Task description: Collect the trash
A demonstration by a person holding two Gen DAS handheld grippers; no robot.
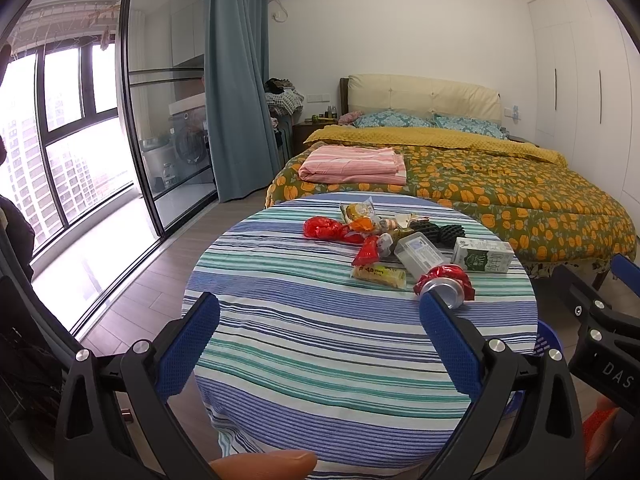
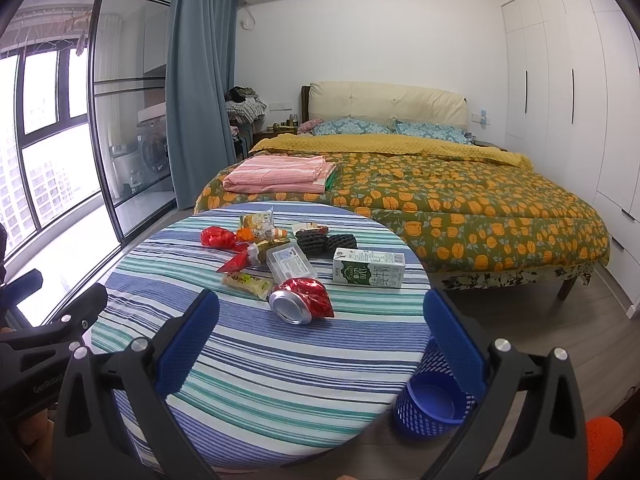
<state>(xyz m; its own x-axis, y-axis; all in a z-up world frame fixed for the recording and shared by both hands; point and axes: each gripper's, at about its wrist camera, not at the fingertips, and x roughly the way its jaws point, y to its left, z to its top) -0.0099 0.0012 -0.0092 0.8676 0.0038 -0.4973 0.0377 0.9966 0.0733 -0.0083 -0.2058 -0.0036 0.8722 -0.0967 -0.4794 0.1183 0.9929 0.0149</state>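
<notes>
Several pieces of trash [image 2: 288, 264] lie clustered on the far half of the striped round table [image 2: 256, 360]: crushed can [image 2: 294, 306], milk carton [image 2: 368, 268], red wrappers, clear box. Blue mesh bin [image 2: 432, 404] stands beside the table. Left gripper [image 1: 320, 312] and right gripper [image 2: 320, 312] both hover spread, empty.

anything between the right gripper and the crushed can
No, only bare striped tablecloth lies between the open right gripper and the can; the right wrist view shows it.
</notes>
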